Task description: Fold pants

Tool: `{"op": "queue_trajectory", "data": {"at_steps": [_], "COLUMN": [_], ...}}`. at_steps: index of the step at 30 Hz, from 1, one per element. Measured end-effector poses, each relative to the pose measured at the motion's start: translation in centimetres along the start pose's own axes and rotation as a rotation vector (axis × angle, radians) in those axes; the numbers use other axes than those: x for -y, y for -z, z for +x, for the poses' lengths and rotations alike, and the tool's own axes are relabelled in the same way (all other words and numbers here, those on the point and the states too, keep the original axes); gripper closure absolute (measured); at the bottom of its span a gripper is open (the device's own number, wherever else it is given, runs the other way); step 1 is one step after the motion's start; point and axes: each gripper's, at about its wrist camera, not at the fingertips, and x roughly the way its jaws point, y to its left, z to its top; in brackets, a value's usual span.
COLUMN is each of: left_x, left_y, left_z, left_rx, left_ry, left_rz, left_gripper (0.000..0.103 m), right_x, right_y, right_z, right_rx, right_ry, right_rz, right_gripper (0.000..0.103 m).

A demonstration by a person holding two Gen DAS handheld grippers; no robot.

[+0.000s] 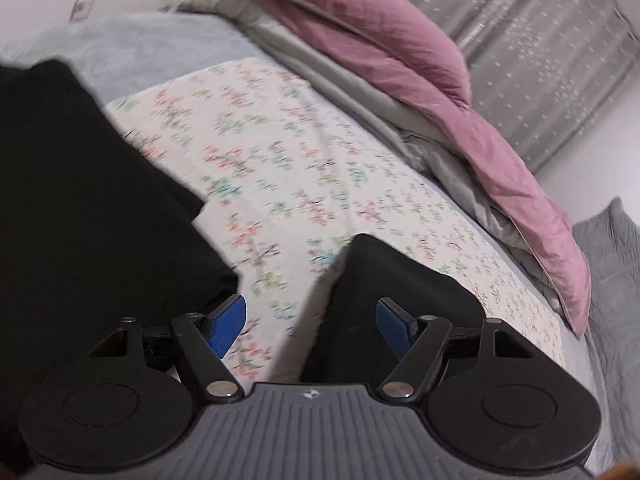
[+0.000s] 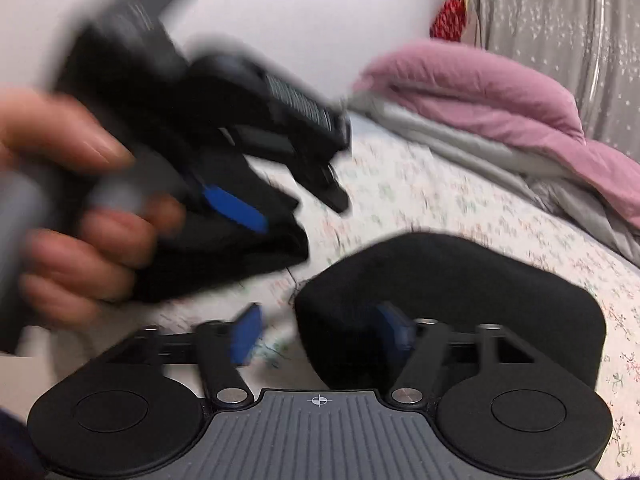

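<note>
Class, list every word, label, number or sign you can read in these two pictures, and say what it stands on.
No readable words.
Small bowtie-like emblem, no letters: left gripper housing.
Crosshair mark, no letters: right gripper housing.
Pale printed block on the other gripper's body, right wrist view: too blurred to read.
Wall plate: no legible marking.

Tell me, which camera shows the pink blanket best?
The left wrist view: the pink blanket runs sharp and long beside the flowered sheet. The right wrist view shows it smaller, off to the right.
</note>
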Motion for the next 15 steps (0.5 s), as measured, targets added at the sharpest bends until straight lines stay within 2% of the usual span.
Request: {"op": "queue_trajectory", "data": {"at_steps": [3, 6, 8, 9, 10, 11, 13, 15], "left_x": [2.0, 4.6, 6.4, 6.8, 6.9, 6.6, 6.3, 6.2], "left_y": [-0.1, 0.5, 1.4, 2.0, 2.8, 3.6, 4.9, 4.5], "left_z": [0.9, 2.4, 4.2, 5.3, 6.7, 7.8, 8.5, 8.3], "left_rx": [0.005, -0.018, -0.053, -0.087, -0.136, -0.173, -0.146, -0.151], "left_ry": [0.011, 0.022, 0.014, -0.019, -0.072, -0.109, -0.156, -0.155], "left_rz": [0.05, 0.136, 0.217, 0.247, 0.263, 0.271, 0.32, 0.318], "left_gripper": [0.014, 0.014, 0.013, 0.013, 0.013, 0.012, 0.003, 0.003], "right_x": [3.0, 8.6, 12.1, 13.3, 14.0, 14.6, 15.0, 14.3], "right_y": [0.2, 1.3, 2.4, 3.0, 3.7, 4.5, 6.7, 8.6], "right_z": [-4.4, -6.1, -5.9, -5.5, -5.2, -4.3, -2.5, -2.4], "right_rx": [0.06, 0.071, 0.04, 0.009, -0.022, -0.077, -0.192, -0.152], "right_ry": [-0.058, -0.036, 0.009, 0.032, 0.033, 0.026, 0.003, -0.009], "right_rz": [0.116, 0.353, 0.485, 0.52, 0.535, 0.548, 0.574, 0.548], "right_gripper": [0.031, 0.033, 0.047, 0.062, 0.071, 0.075, 0.081, 0.082]}}
